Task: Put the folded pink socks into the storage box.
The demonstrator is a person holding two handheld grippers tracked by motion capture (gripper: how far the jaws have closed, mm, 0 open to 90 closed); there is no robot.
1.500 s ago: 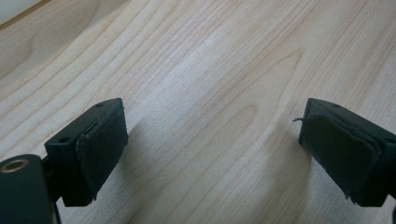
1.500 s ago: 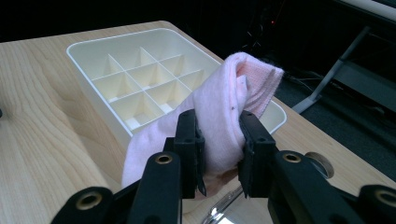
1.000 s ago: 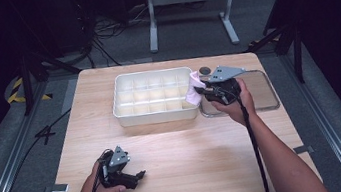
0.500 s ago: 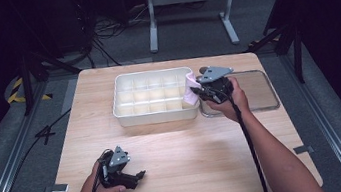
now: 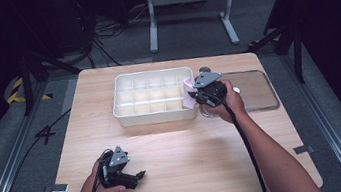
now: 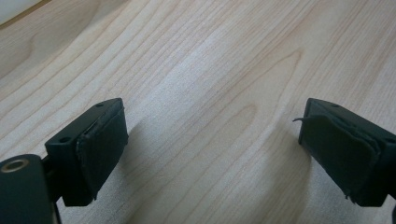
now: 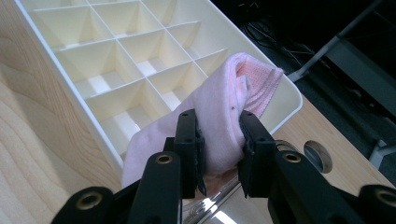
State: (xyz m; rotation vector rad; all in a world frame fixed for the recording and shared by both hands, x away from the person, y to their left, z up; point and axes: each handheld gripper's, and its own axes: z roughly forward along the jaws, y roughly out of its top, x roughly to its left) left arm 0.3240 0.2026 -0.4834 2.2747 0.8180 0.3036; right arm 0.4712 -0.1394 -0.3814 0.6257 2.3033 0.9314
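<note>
The right gripper (image 7: pixel 218 140) pinches a soft, ribbed pink cloth (image 7: pixel 224 105) between its fingers, over the right end of the white gridded plastic tray (image 5: pixel 125 113). The left gripper (image 6: pixel 212 149), well nearer than the tray, rests on the wood-grain desk (image 5: pixel 187 154) with fingers spread.

right gripper (image 5: pixel 198 95) with pink cloth (image 5: pixel 189 93) at white divided tray (image 5: pixel 156 116) (right end), left gripper (image 5: pixel 131 174) on table (image 5: pixel 193 163)
</note>
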